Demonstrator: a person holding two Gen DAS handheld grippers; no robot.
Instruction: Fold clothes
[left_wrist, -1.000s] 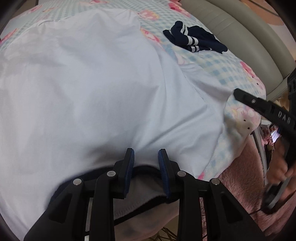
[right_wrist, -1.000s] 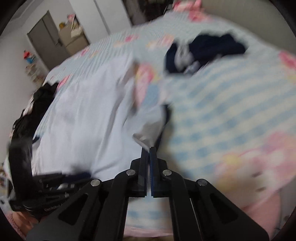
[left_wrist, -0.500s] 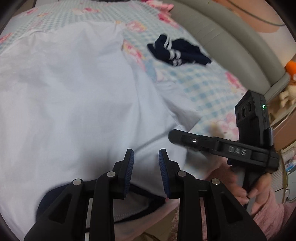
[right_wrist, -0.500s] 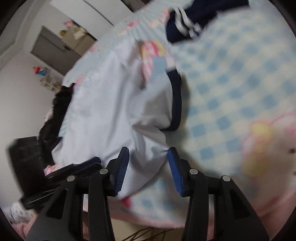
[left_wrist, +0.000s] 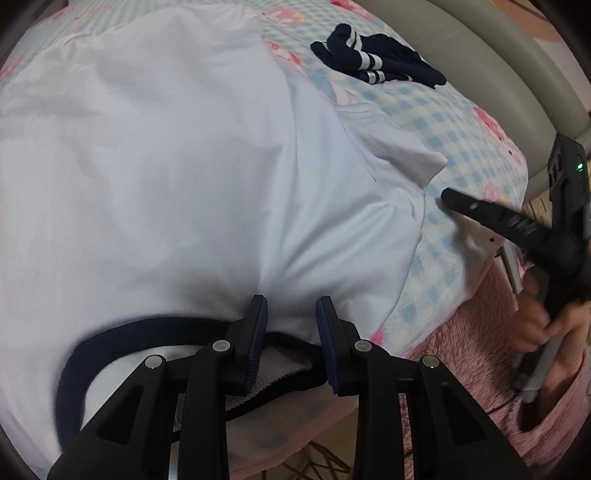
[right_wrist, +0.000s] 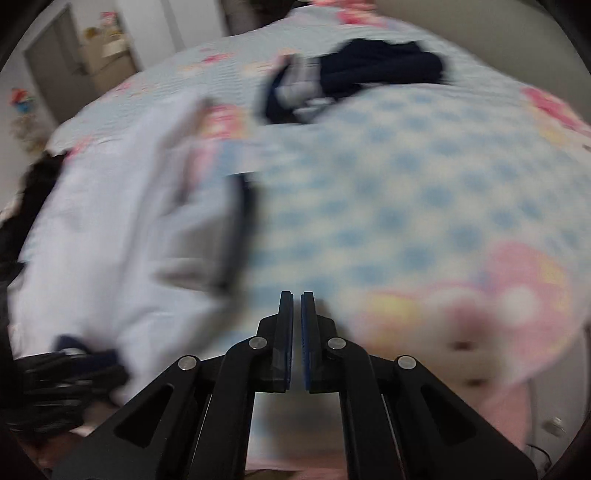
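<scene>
— Where is the white T-shirt (left_wrist: 177, 177)?
— Spread flat on the bed (left_wrist: 461, 122), on a blue-checked blanket with pink cartoon prints. Its navy collar (left_wrist: 122, 339) lies right at the left claw (left_wrist: 291, 314).
— Is that claw gripping it?
— Its blue pads stand partly apart over the collar edge; whether they pinch the cloth, I cannot tell.
— And the right claw (right_wrist: 296, 295)?
— Clenched almost completely, nothing between the pads, hovering over bare blanket just to the right of the shirt's sleeve (left_wrist: 410, 155). A hand (left_wrist: 554, 325) in a fuzzy pink sleeve holds it.
— Anything else on the bed?
— A navy garment with white stripes (left_wrist: 376, 62), well beyond both claws, near the padded headboard (left_wrist: 491, 66).
</scene>
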